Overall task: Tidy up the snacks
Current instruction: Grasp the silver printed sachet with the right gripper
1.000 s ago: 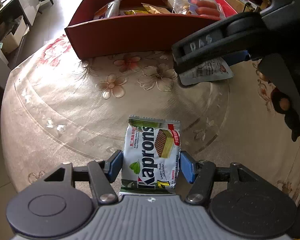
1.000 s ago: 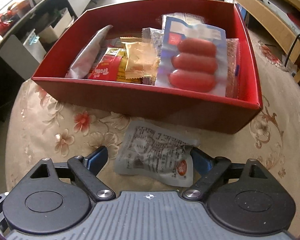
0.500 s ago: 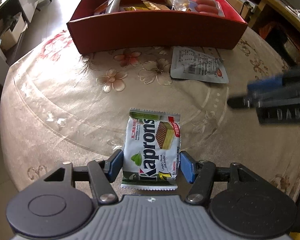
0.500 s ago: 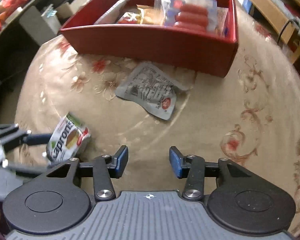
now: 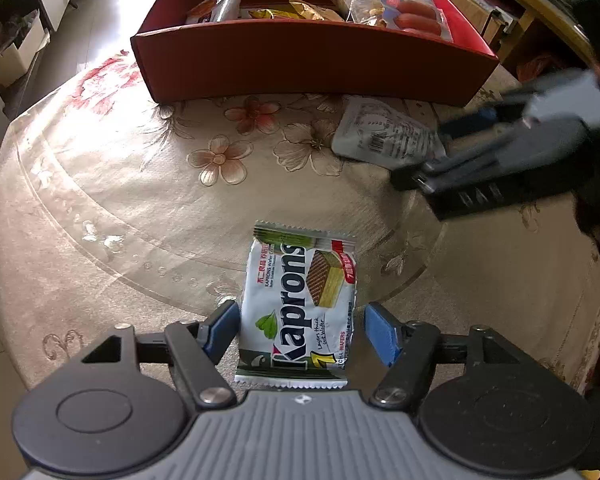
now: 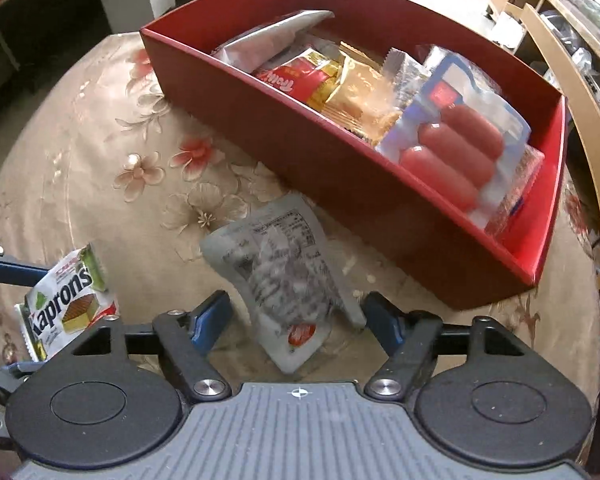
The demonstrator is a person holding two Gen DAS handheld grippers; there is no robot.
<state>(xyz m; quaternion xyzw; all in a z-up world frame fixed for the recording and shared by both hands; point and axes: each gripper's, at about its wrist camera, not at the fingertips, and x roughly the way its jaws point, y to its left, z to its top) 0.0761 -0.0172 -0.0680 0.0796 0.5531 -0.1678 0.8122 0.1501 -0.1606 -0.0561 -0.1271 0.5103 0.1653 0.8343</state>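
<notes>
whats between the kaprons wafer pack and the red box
Mostly bare floral tablecloth. In the left wrist view, only the grey pouch lies off to the right, near the red box, clear of the Kaprons pack.

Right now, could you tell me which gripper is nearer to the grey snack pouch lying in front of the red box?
Right. The right gripper straddles the grey snack pouch, jaws opening around it. The left gripper is farther back on the table, around the Kaprons wafer pack.

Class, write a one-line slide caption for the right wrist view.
Right gripper opening around a grey pouch beside the red snack box.
</notes>
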